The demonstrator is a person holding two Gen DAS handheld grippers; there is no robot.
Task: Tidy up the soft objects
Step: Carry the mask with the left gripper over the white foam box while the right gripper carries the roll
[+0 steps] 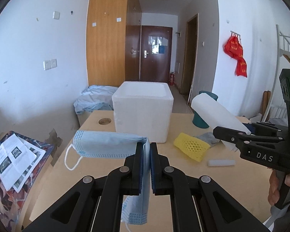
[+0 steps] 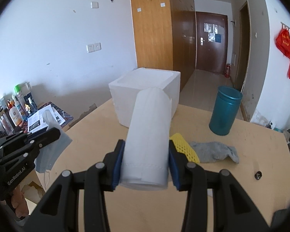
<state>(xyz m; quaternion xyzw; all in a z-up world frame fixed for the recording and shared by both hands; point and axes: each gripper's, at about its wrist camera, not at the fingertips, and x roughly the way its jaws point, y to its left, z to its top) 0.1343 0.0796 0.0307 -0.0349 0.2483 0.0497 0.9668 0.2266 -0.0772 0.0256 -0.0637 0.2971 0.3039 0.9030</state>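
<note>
left wrist: left gripper pinches face mask; right gripper clamps paper roll.

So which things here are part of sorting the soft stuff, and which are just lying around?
Part of the job: face mask, paper roll, yellow foam net, grey sock, foam box.

Lying about: teal canister, leaflets, bottles.

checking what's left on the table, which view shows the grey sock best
The right wrist view: the grey sock lies in full sight beside the yellow mesh sleeve. In the left wrist view only a scrap of it peeks out behind that sleeve.
</note>
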